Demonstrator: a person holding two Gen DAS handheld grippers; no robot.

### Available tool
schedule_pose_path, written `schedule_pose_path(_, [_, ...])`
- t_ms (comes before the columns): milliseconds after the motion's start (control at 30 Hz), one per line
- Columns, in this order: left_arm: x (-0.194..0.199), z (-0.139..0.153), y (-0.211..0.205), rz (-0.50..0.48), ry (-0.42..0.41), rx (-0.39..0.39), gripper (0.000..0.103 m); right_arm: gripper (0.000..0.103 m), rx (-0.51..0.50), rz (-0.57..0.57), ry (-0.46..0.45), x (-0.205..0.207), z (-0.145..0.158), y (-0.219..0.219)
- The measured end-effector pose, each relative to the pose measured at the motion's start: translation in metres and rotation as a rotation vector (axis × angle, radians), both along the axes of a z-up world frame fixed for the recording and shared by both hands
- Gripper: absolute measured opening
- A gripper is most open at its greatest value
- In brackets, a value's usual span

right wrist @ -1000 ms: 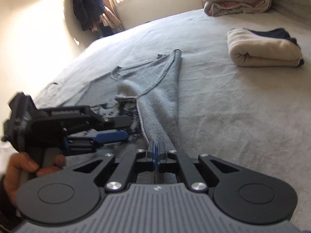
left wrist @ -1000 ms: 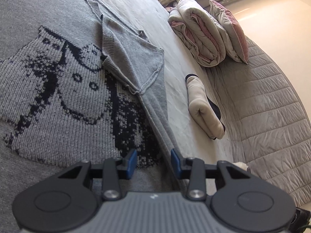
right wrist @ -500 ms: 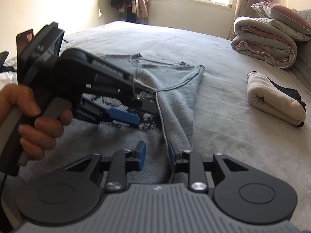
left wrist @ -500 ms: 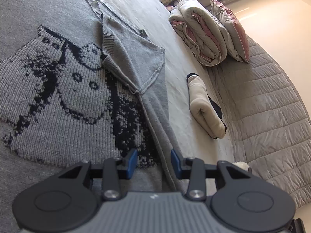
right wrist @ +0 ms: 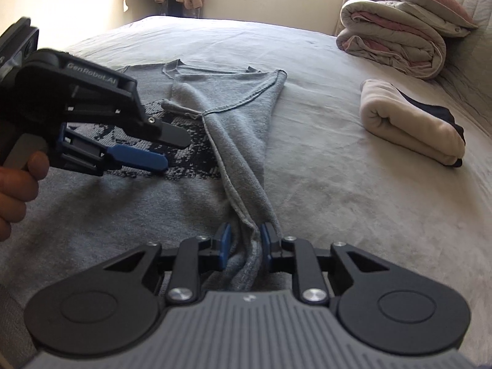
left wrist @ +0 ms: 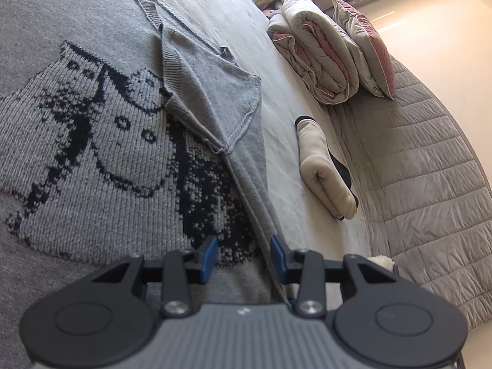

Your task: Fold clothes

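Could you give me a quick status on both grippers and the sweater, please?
Left gripper open over the sweater. Right gripper open, folded edge between its jaws. Rolled towel lies well clear.

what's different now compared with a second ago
The right gripper was shut a second ago; its jaws have opened and now straddle the folded edge of the sweater, not clamping it. The left gripper stays open over the sweater's pattern. The sweater and the rolled towel haven't moved.
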State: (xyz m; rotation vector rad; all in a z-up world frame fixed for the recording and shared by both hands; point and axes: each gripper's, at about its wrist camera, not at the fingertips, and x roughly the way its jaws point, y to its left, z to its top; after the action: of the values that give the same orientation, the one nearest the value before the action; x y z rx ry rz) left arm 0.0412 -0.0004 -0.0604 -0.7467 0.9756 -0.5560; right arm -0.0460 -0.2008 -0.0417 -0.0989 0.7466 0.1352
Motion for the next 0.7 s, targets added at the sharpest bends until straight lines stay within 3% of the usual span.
schedule_pose_path(67, [0.001,0.0,0.001,0.003,-0.001,-0.003,0.038,0.005,0.032,-0.011,0.002,-0.001,0.004,-0.005])
schedule_pose_path(300, [0.006,-0.001,0.003,0.022,-0.005,-0.039,0.038,0.005,0.347,-0.02,0.039,-0.005,0.022,-0.029])
schedule_pose_path(533, [0.012,-0.006,0.005,0.049,0.006,-0.146,0.038,0.005,0.605,0.048,0.077,-0.002,0.032,-0.023])
schedule_pose_path(667, [0.013,0.002,0.003,0.061,-0.057,-0.109,0.004,0.005,0.696,0.057,0.12,0.006,0.027,-0.012])
schedule_pose_path(700, [0.012,0.006,0.002,0.07,-0.09,-0.077,0.004,0.005,0.713,0.056,0.129,0.008,0.026,-0.01])
